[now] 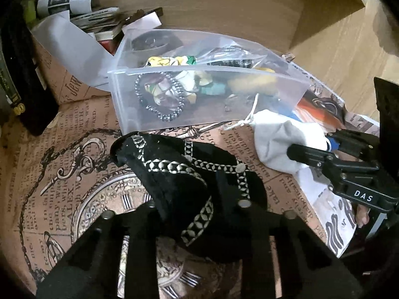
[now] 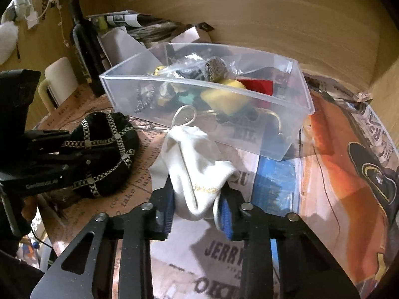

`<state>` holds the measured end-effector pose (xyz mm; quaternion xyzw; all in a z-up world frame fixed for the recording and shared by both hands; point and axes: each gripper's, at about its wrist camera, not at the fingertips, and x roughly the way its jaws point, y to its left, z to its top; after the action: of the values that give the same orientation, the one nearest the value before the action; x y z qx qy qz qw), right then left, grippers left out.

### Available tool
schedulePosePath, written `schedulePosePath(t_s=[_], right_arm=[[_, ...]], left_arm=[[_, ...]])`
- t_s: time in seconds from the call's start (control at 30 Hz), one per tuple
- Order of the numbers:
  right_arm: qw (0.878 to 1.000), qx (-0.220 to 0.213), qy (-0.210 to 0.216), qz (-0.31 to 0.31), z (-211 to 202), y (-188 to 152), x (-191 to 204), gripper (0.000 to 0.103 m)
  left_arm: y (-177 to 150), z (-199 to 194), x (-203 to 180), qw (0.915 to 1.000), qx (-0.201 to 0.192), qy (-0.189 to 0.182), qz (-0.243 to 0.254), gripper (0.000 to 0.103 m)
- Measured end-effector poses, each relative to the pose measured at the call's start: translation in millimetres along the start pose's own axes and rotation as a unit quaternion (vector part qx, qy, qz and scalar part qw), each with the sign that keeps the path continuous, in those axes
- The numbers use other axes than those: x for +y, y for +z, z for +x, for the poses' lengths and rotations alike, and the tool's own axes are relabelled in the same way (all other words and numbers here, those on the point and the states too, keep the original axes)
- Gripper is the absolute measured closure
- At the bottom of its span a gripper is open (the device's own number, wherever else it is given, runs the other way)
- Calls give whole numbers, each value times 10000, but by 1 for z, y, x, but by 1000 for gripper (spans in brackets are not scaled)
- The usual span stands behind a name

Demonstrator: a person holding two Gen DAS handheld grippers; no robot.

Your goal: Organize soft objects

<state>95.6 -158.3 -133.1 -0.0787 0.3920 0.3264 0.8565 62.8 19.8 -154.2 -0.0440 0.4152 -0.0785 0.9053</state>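
Observation:
My left gripper [image 1: 197, 214] is shut on a black velvet pouch [image 1: 174, 169] with silver chain trim, held just above the printed table cover; it also shows in the right wrist view [image 2: 107, 149]. My right gripper [image 2: 197, 211] is shut on a white drawstring pouch [image 2: 197, 167], which also shows in the left wrist view [image 1: 281, 139]. Behind both stands a clear plastic bin [image 1: 119, 99] holding scrunchies, a beaded bracelet [image 1: 159, 97] and small bags; the right wrist view [image 2: 309, 94] shows it too.
A dark bottle [image 2: 82, 47] and a pile of papers and booklets [image 1: 82, 12] stand at the back left. A wooden wall [image 2: 274, 25] closes the back. Posters and printed paper [image 2: 336, 162] cover the table on the right.

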Motion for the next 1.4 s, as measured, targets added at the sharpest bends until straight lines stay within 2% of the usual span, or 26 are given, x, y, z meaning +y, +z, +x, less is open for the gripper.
schedulePosePath(t_s=[0.07, 0.17, 0.4, 0.63, 0.9, 1.13, 1.4], right_arm=[[9999, -114, 19, -7, -8, 0, 2, 76], [9994, -356, 20, 11, -22, 1, 4, 76], [9961, -877, -49, 38, -55, 12, 5, 76], [9904, -1369, -168, 48, -79, 29, 3, 76], [9831, -1804, -295, 66, -91, 53, -4, 76], [9800, -1943, -408, 129, -83, 76, -16, 76], [9850, -1629, -496, 270, -43, 98, -34, 76]], left_arm=[[0, -5, -1, 10000, -58, -7, 10, 91], [-3, -19, 0, 9998, -211, -18, 22, 93], [11, -50, -5, 9975, -702, -56, 69, 94], [37, -83, -13, 9910, -1325, -80, 169, 94], [74, -92, -13, 9818, -1883, 107, 232, 94], [104, -79, -11, 9804, -1952, 154, 235, 94], [132, -40, -3, 9853, -1688, 221, 150, 94]])
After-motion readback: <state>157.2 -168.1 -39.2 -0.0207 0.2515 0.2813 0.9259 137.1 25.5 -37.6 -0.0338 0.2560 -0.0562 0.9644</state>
